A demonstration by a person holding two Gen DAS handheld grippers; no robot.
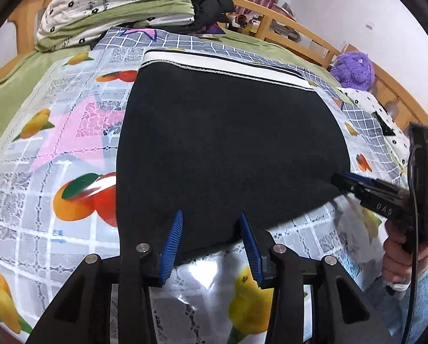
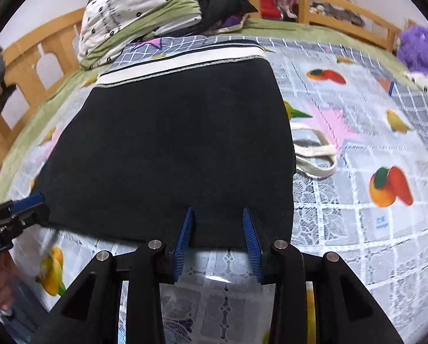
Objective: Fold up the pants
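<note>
Your left wrist camera looks steeply down over its left tongs (image 1: 211, 223) at the near hem of the black pants (image 1: 228, 143), close above the bed (image 1: 42, 172). Your right wrist camera sits just as close beside it, behind the right tongs (image 2: 218, 220). Both share the pants, the folded quilt (image 2: 133, 20) and the wooden bed rail (image 2: 328, 3); each catches the other's tongs at its edge

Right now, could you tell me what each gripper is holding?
Nothing: both the left gripper and right gripper stand open over the pants' near edge.
</note>
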